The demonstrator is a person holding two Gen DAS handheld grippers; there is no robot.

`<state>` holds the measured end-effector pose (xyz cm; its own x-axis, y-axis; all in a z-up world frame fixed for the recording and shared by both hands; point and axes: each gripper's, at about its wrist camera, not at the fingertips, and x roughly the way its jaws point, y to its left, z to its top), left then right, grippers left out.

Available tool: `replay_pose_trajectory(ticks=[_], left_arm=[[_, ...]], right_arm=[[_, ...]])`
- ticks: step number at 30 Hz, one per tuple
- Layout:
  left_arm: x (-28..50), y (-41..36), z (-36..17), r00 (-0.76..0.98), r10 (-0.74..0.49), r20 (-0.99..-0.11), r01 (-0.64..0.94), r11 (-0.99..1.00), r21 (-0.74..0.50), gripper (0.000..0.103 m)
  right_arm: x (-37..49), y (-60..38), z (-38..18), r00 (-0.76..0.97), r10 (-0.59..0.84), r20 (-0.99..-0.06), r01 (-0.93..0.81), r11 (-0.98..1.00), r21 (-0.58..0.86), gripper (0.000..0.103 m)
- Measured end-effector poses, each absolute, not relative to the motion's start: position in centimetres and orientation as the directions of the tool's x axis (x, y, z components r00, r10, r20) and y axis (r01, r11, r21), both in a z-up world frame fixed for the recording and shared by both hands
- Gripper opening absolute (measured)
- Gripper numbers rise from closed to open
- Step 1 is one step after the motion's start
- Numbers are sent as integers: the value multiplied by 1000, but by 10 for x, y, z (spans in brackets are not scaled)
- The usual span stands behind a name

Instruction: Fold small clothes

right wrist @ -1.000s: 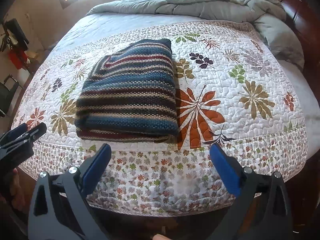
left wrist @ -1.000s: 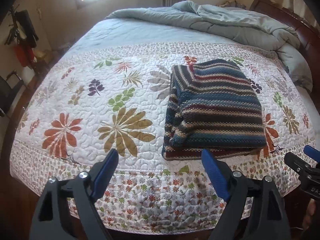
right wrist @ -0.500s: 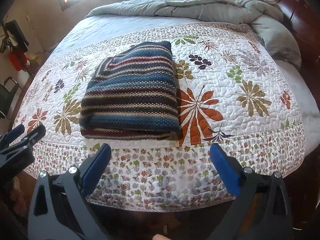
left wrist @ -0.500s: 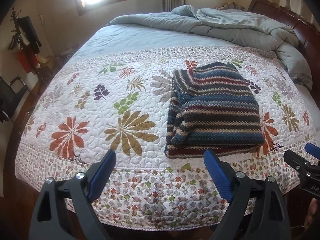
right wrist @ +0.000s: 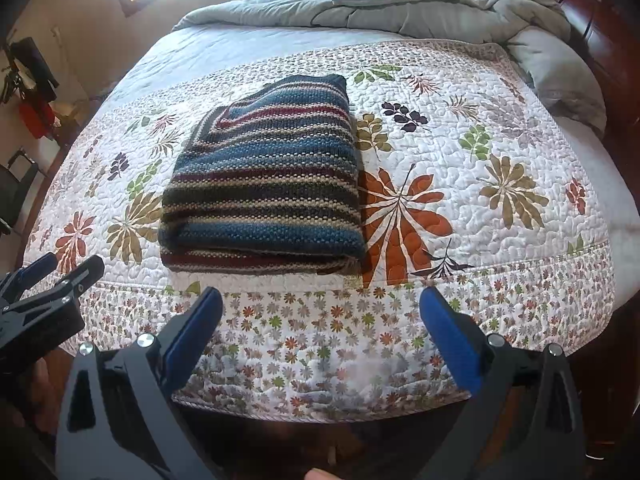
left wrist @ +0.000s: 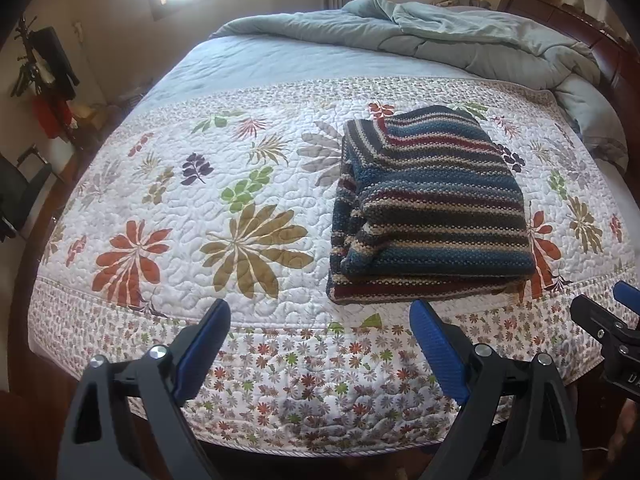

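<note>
Blue-padded fingers of both grippers gape wide and empty; at twelve o'clock, the folded striped knit sweater looks soft, floppy, best pinched at its thick near edge.

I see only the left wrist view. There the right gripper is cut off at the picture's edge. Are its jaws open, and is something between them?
Observer: In the right wrist view the right gripper is wide open. Nothing is between its pads, and it is short of the folded striped sweater.
Operator: Does the right side of the sweater look tidy?
Observer: Yes. That edge runs straight, beside the big orange leaf print on the quilt.
Operator: Is any other garment on the right part of the bed?
Observer: None shows there. Only the rumpled grey comforter lies at the far end.
</note>
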<state>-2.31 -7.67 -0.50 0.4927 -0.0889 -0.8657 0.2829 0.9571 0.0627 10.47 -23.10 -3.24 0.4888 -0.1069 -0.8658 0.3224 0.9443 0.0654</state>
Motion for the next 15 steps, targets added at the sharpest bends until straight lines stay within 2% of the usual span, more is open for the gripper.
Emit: replay_pose_trajectory(ticks=[15], left_arm=[[-23,-79,-9,488,-86,-869,294,953,71,91]], right_arm=[[105,-229,-33,495,-92,-864,316,946,80,98]])
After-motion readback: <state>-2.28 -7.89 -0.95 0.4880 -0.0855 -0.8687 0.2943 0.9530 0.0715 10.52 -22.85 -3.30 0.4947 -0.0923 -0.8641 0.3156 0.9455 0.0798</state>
